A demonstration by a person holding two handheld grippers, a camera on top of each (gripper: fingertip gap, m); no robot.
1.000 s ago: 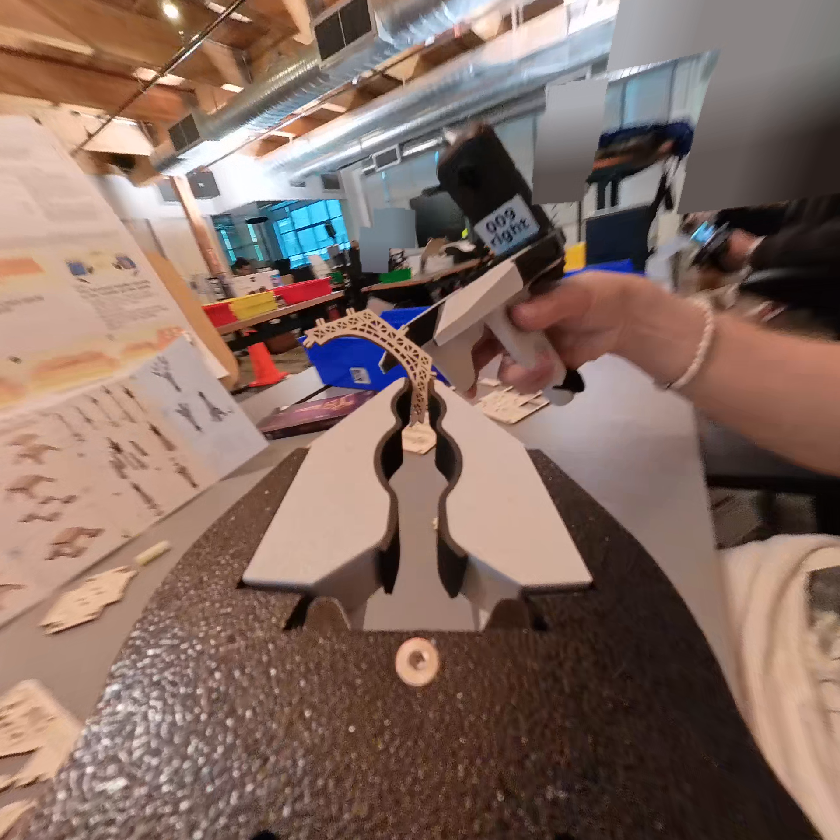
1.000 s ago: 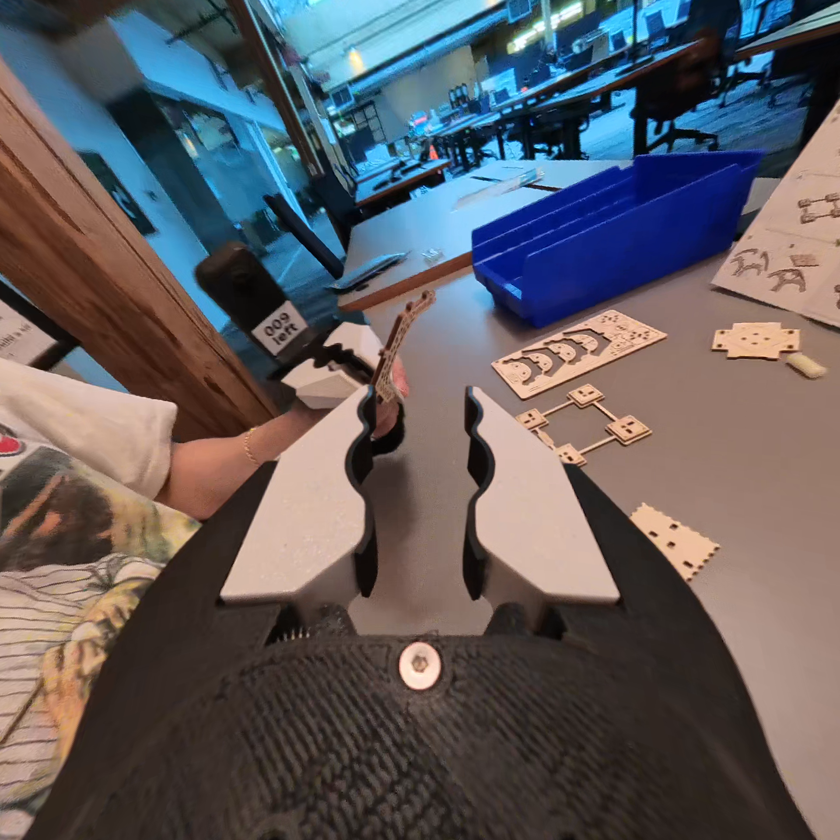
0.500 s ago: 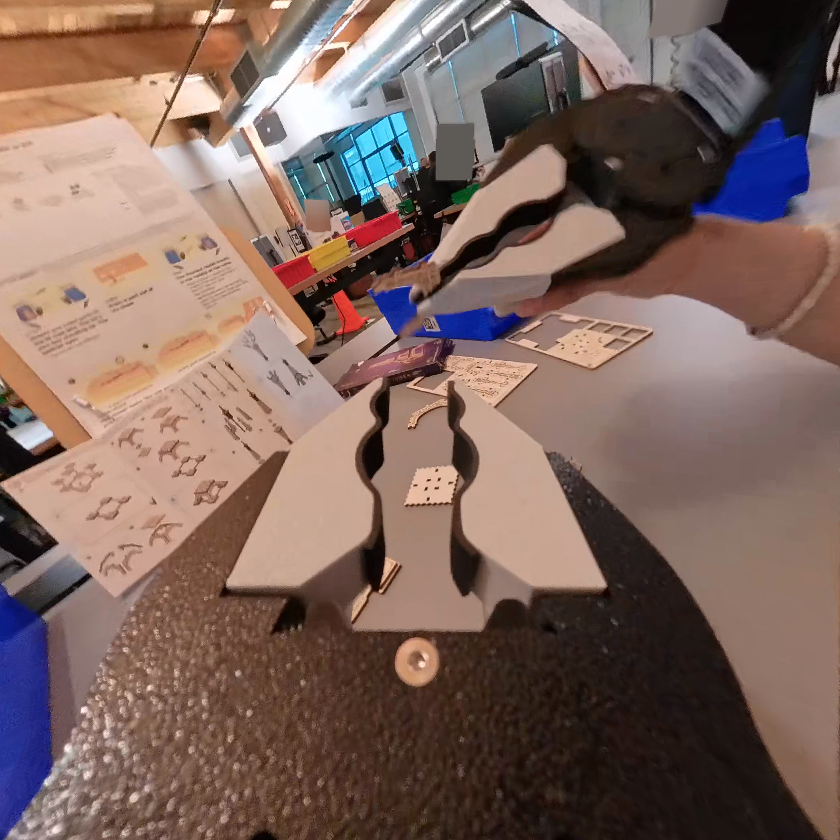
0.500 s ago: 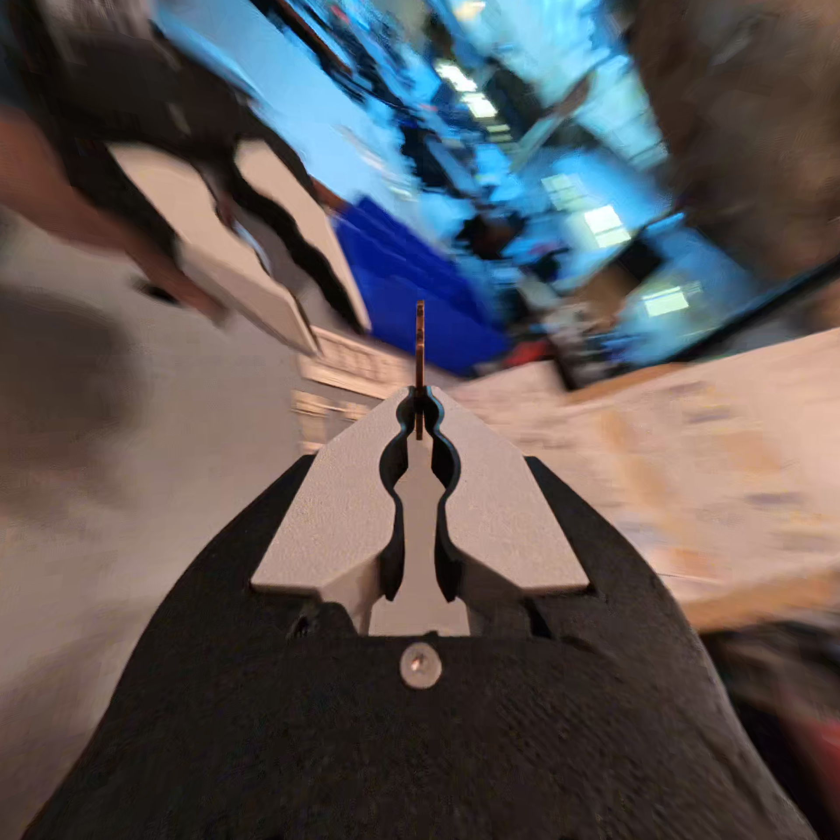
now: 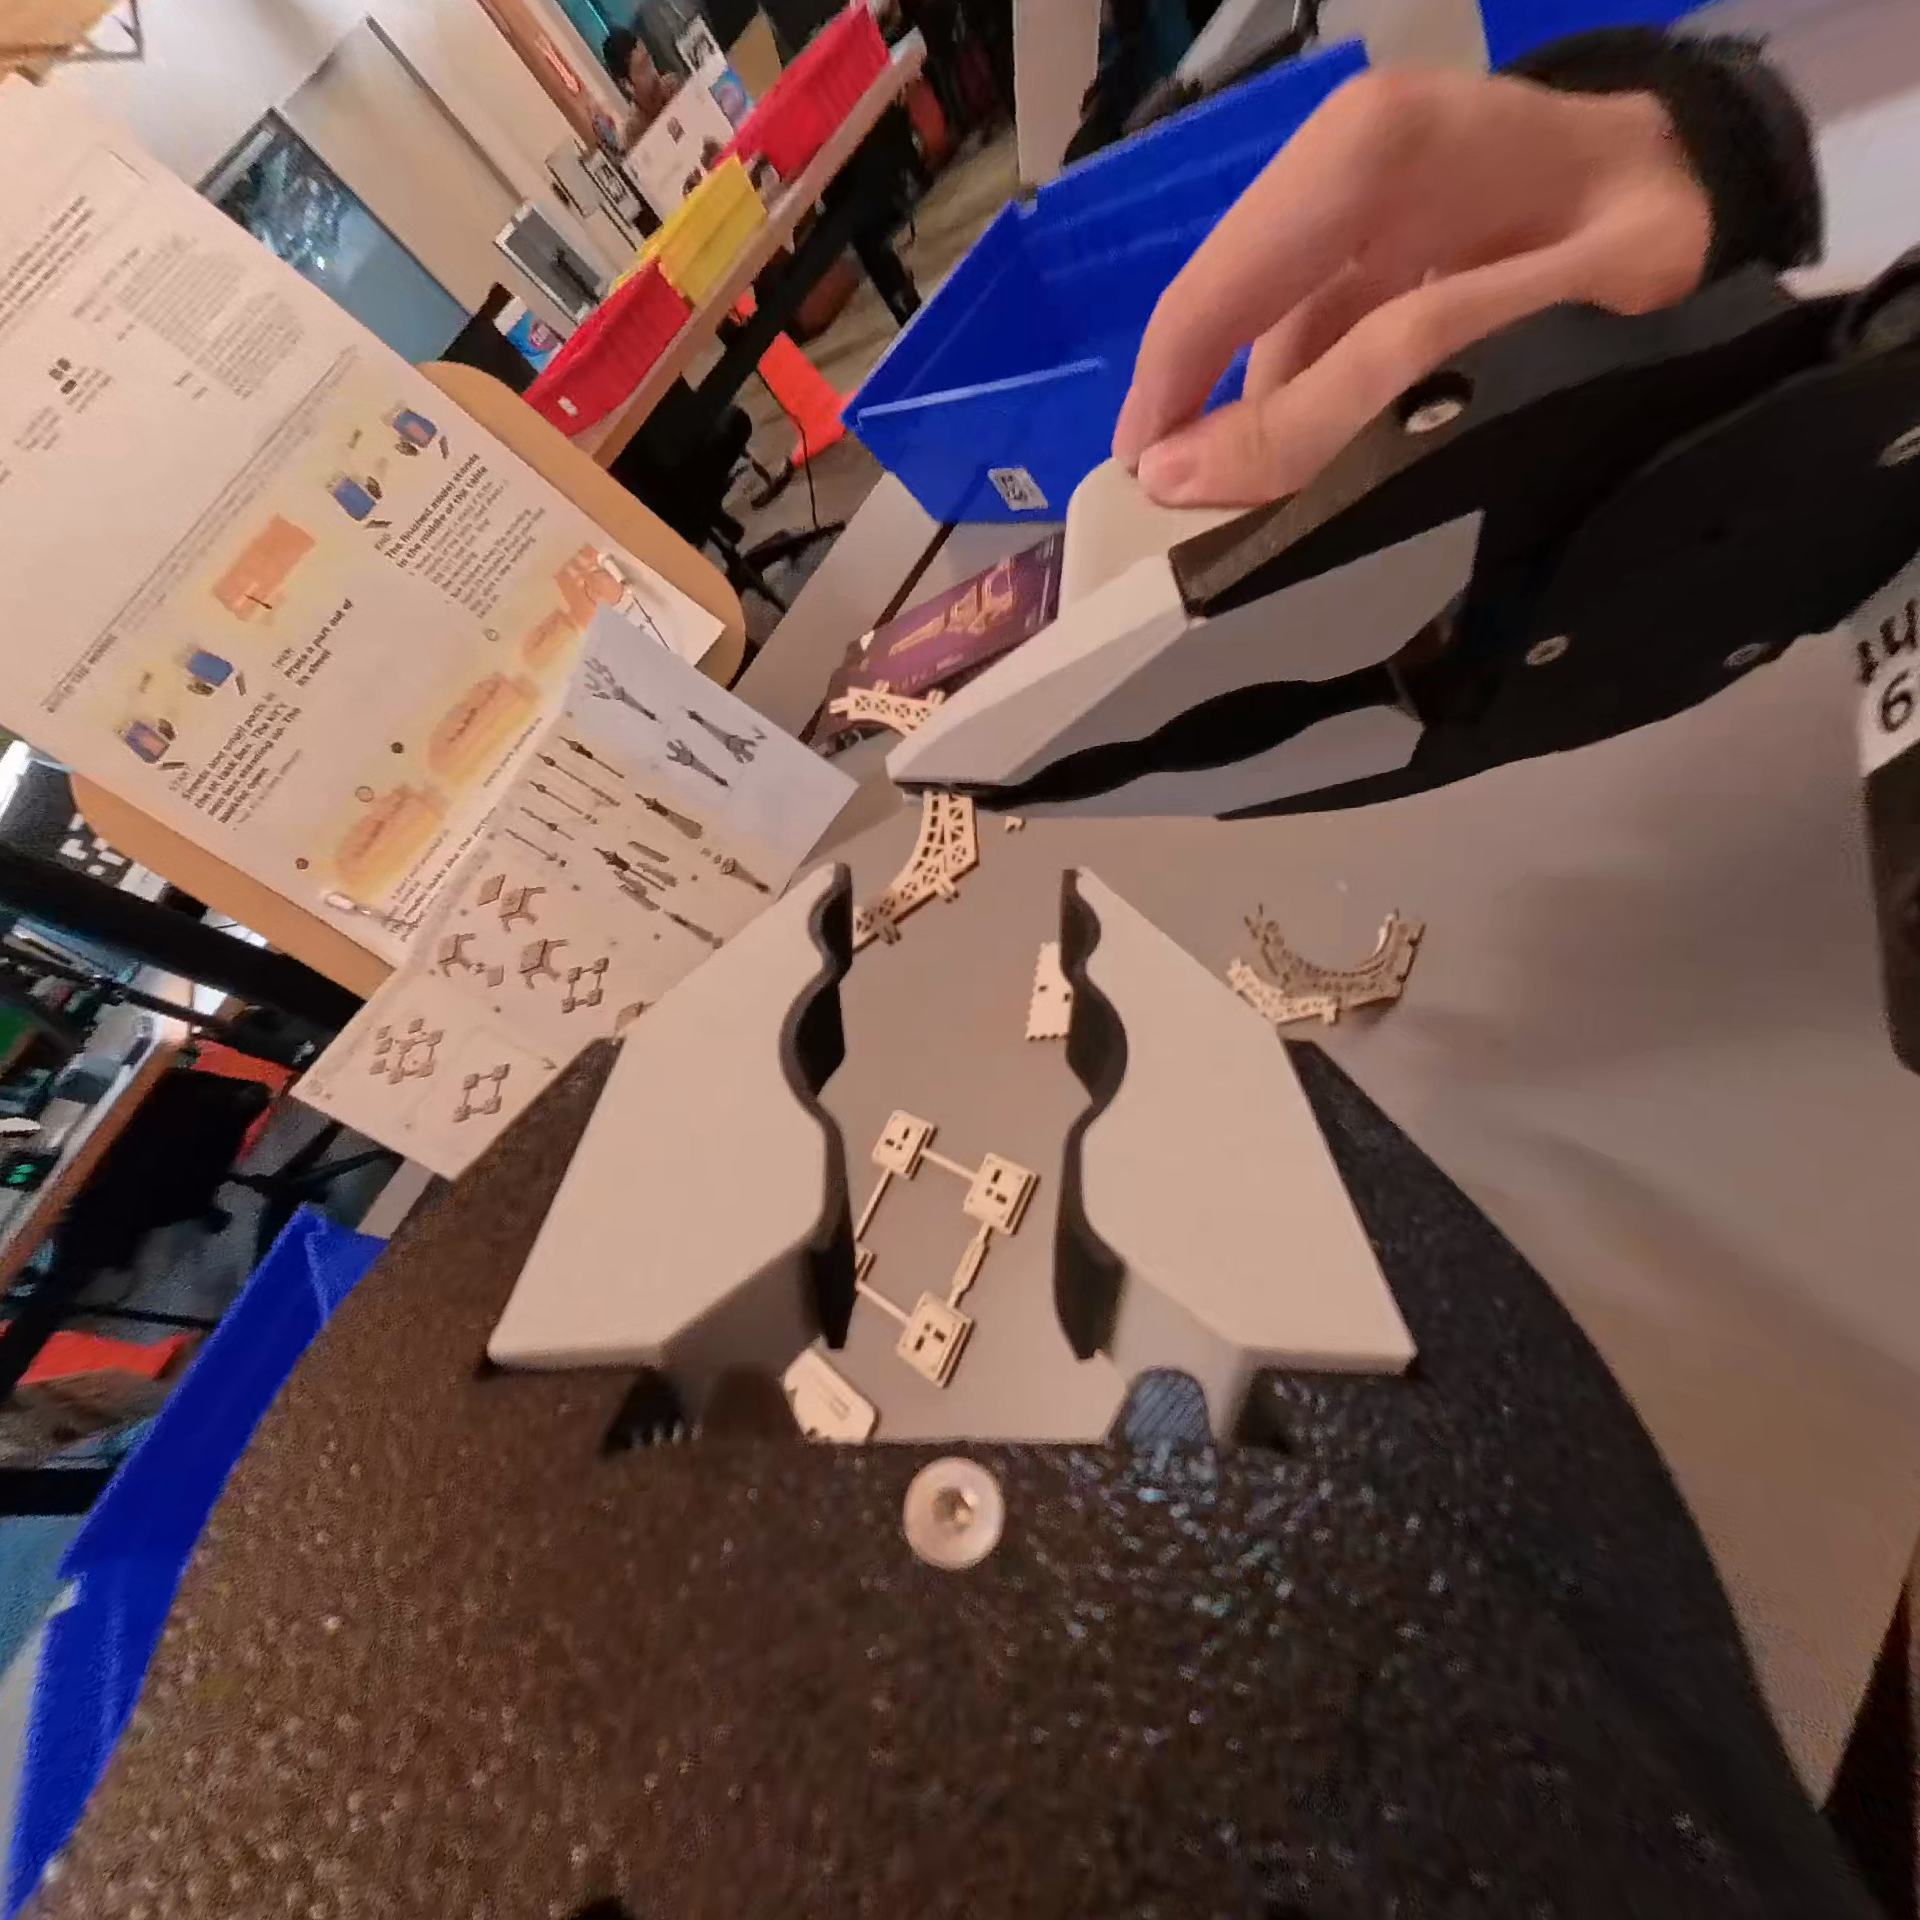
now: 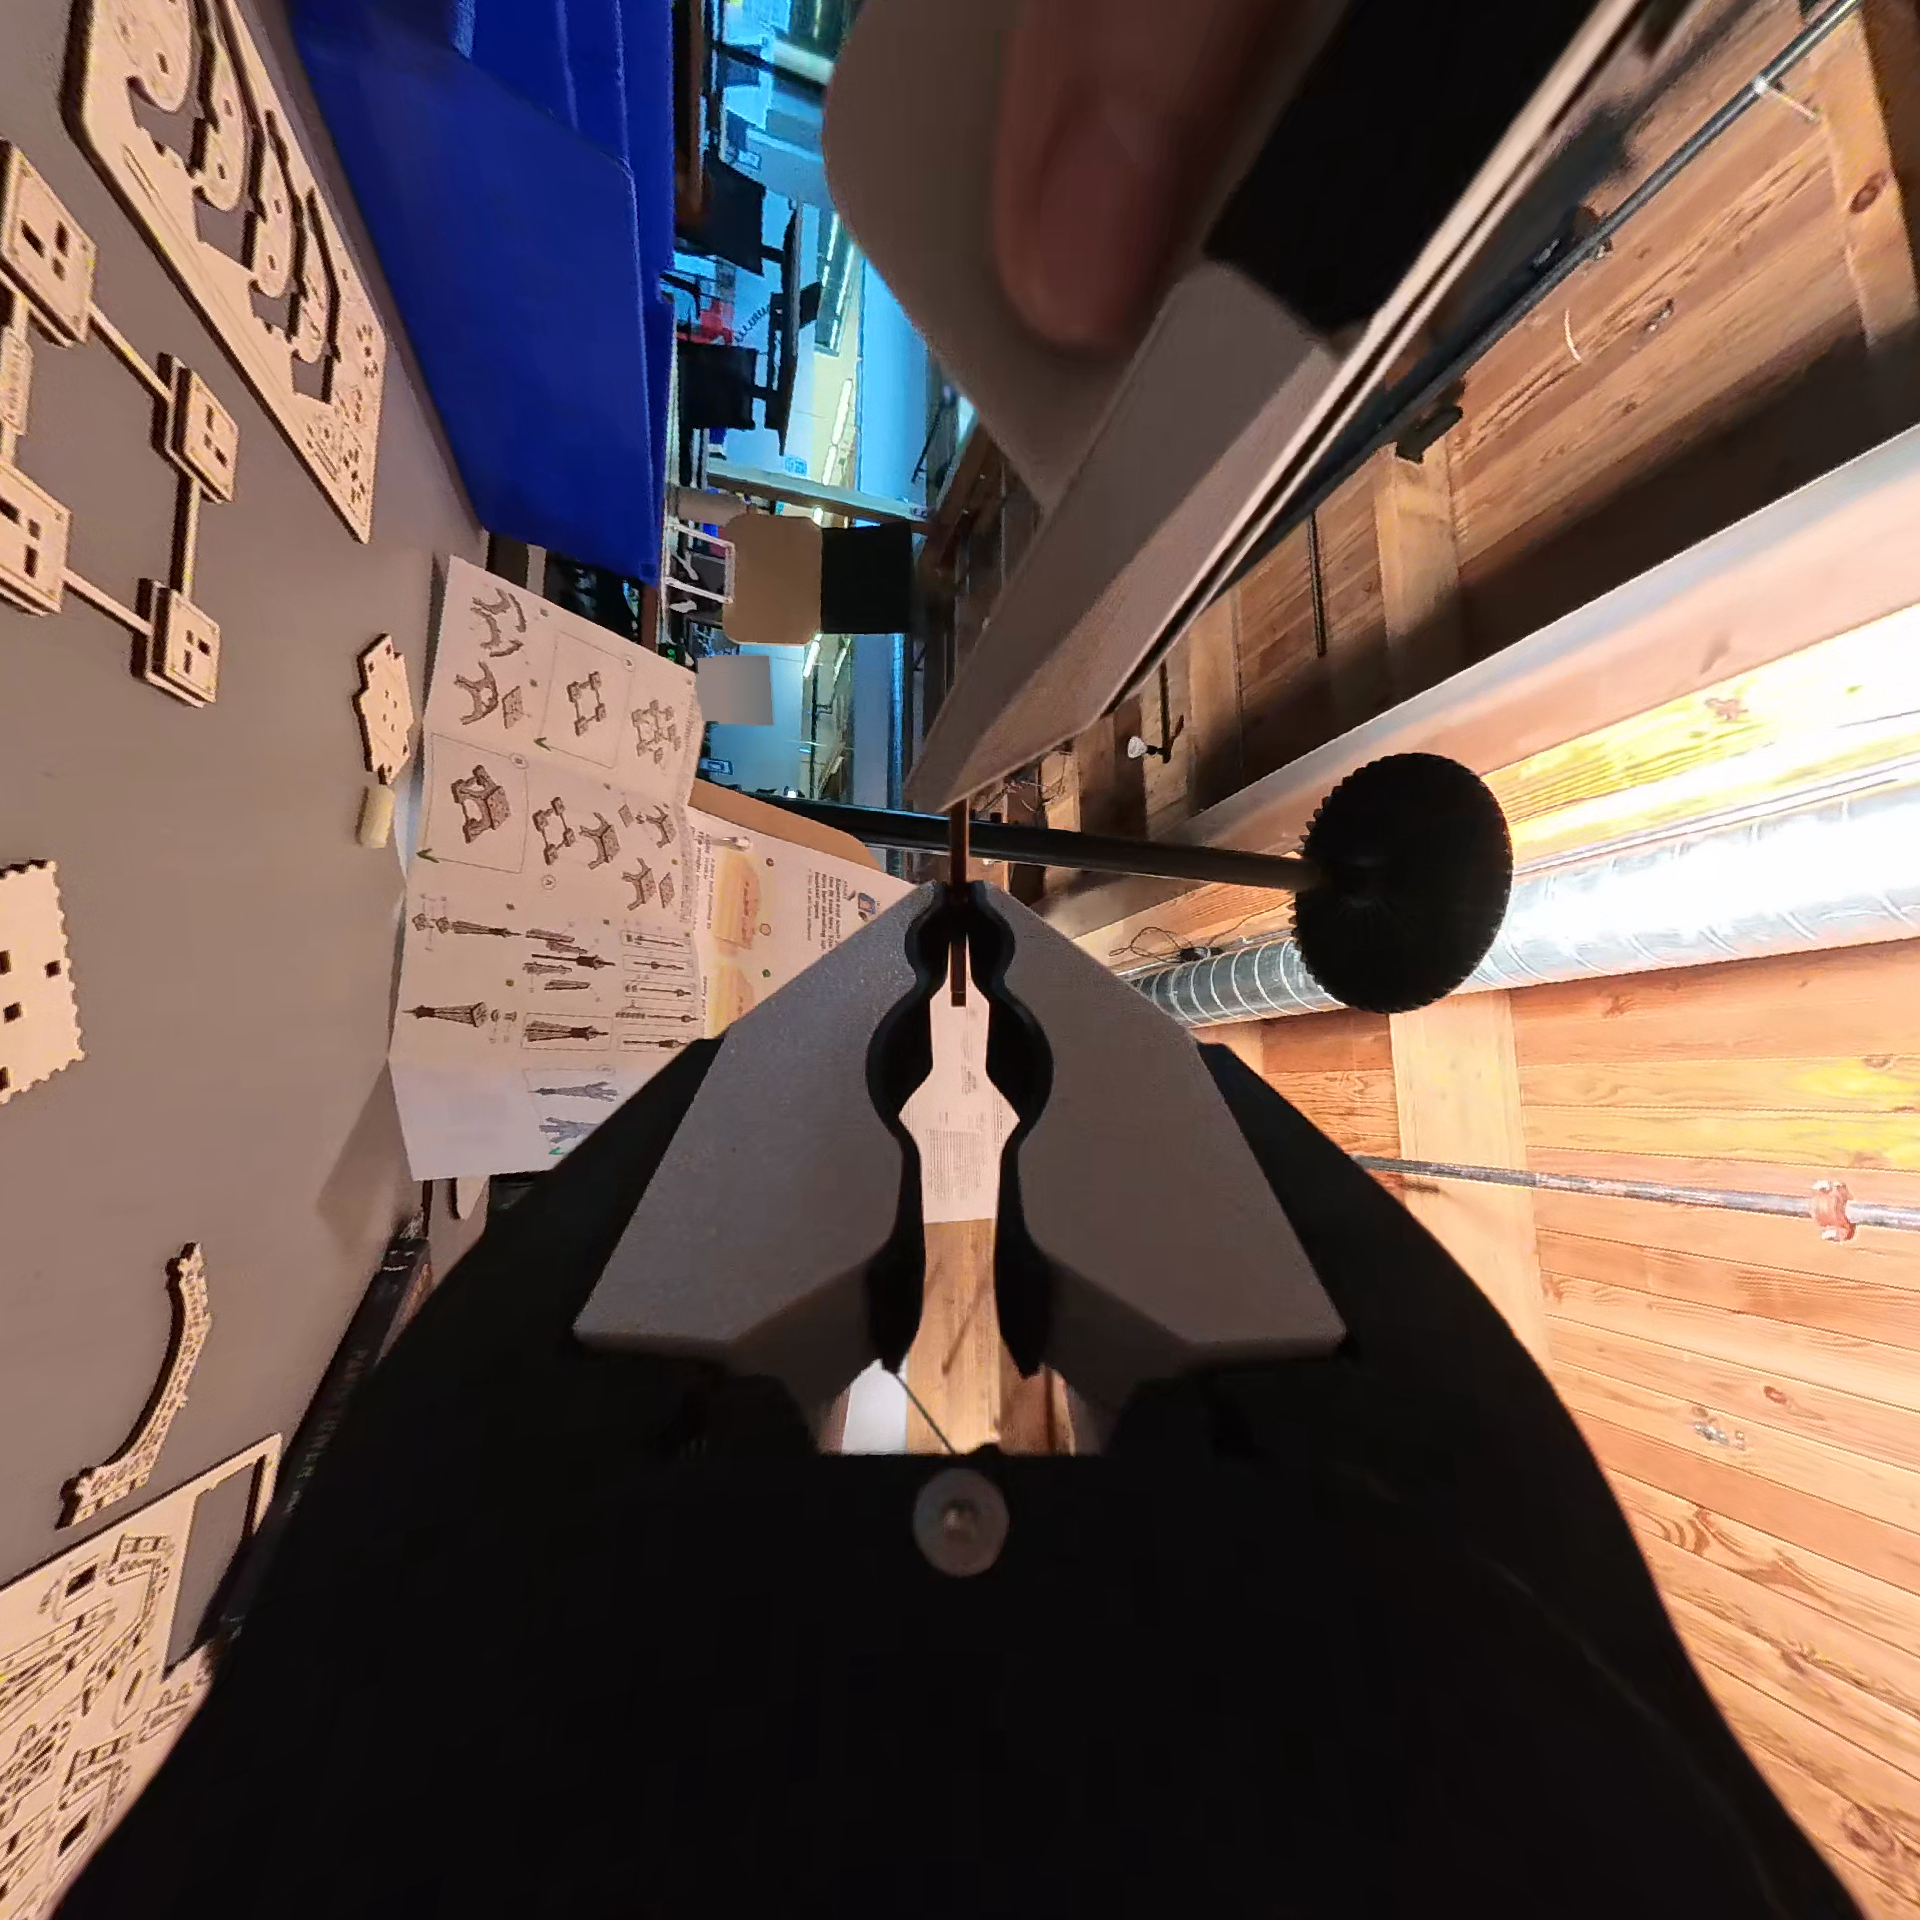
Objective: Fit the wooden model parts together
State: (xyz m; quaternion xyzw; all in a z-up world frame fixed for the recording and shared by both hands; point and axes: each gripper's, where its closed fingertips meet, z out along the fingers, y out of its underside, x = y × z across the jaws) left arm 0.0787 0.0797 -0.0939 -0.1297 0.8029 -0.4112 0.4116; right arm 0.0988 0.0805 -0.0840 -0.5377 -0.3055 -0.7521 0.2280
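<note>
My right gripper [image 5: 914,787] comes in from the right, rolled on its side, and is shut on a curved wooden lattice piece [image 5: 930,862]. The piece hangs from its tips above the grey table [image 5: 1558,1039]. In the right wrist view my right gripper [image 6: 956,896] pinches the piece [image 6: 957,956], seen edge-on. My left gripper [image 5: 956,894] is open and empty, its tips just under the piece. One of its fingers [image 6: 1091,571] meets the piece's edge. A wooden square frame part [image 5: 940,1242] lies on the table between the left fingers.
A small square plate [image 5: 1049,992] and a curved lattice assembly [image 5: 1325,971] lie on the table. Instruction sheets [image 5: 582,904] stand at the left. A blue bin [image 5: 1039,312] and a purple box [image 5: 935,644] are behind. Punched sheets [image 6: 239,208] lie nearby. Less than 4 cm separates the two grippers' tips.
The lattice piece passed from my left gripper to my right. The left opened and tipped down toward the table. The right rolled onto its side and came down in front of it.
</note>
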